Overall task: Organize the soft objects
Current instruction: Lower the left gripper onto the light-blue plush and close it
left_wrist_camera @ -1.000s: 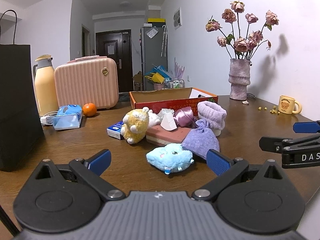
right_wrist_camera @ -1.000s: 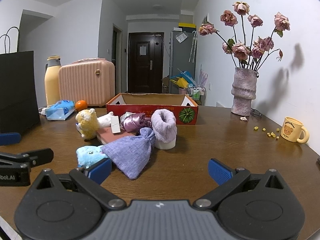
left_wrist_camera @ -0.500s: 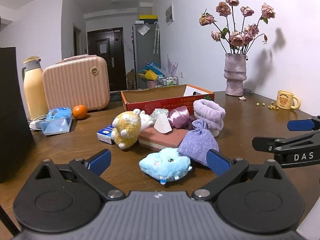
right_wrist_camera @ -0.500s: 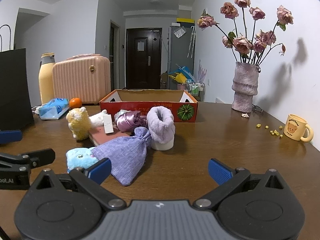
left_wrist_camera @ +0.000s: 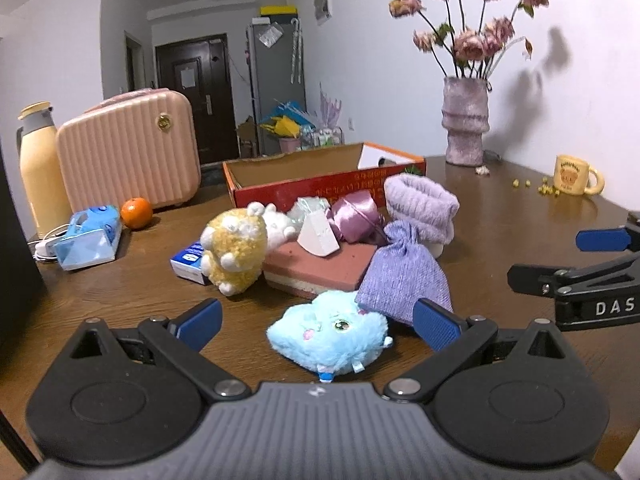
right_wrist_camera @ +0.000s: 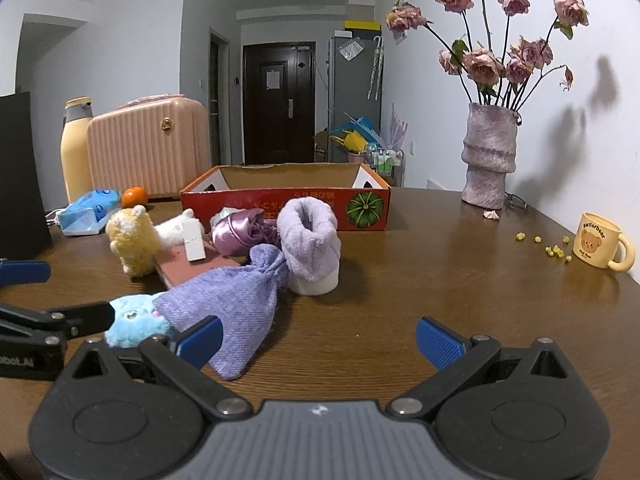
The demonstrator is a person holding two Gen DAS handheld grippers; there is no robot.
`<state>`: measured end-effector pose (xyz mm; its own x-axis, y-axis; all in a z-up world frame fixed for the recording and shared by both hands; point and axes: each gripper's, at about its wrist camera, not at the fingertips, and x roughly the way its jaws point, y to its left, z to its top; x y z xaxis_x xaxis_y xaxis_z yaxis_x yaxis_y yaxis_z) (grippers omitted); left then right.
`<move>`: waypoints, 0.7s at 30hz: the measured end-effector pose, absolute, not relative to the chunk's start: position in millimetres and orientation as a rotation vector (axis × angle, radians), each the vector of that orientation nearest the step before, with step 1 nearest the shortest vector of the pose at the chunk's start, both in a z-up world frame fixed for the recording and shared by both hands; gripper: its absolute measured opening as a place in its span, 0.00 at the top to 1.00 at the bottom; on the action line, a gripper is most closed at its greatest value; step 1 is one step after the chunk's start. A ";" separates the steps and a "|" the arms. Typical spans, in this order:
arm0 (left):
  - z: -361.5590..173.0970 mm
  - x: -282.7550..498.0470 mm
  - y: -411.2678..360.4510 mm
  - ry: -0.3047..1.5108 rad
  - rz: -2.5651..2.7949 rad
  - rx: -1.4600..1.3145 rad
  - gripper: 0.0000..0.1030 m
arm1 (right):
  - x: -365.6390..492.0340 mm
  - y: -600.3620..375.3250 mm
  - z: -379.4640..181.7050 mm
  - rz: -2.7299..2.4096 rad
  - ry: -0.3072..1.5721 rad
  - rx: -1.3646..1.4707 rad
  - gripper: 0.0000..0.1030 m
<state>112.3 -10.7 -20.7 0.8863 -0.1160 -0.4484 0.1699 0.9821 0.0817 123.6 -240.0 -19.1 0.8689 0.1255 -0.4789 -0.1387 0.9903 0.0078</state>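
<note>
Brown wooden desk (left_wrist_camera: pixel 120 280) carries the soft objects. Left gripper (left_wrist_camera: pixel 316 322) holds its jaws released either side of the blue plush (left_wrist_camera: pixel 330 334). At two o'clock, touching it, lies the lavender pouch (left_wrist_camera: pixel 404 276). Right gripper (right_wrist_camera: pixel 318 338) jaws are spread, holding nothing.

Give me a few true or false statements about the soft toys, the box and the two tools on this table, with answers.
1. The blue plush lies between the open left tool's fingers. True.
2. The red cardboard box already holds the yellow plush. False: the plush sits on the table in front of it.
3. The right tool grips the purple pouch. False: it is open, holding nothing.
4. The mug stands right of the vase. True.
</note>
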 end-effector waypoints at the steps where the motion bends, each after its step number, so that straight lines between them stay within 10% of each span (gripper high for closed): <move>1: -22.3 116.3 -11.8 0.467 -0.153 0.128 0.00 | 125.8 -240.4 -20.3 0.136 0.502 -0.026 0.00; 21: -57.4 194.4 -18.8 0.673 -0.187 0.149 0.00 | 162.0 -240.6 -38.6 0.106 0.563 -0.017 0.00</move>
<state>194.4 -18.8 -57.4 0.7665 -0.1236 -0.6302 0.2197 0.9726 0.0764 162.0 -240.6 -38.6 0.8403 0.0953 -0.5337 -0.1045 0.9944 0.0129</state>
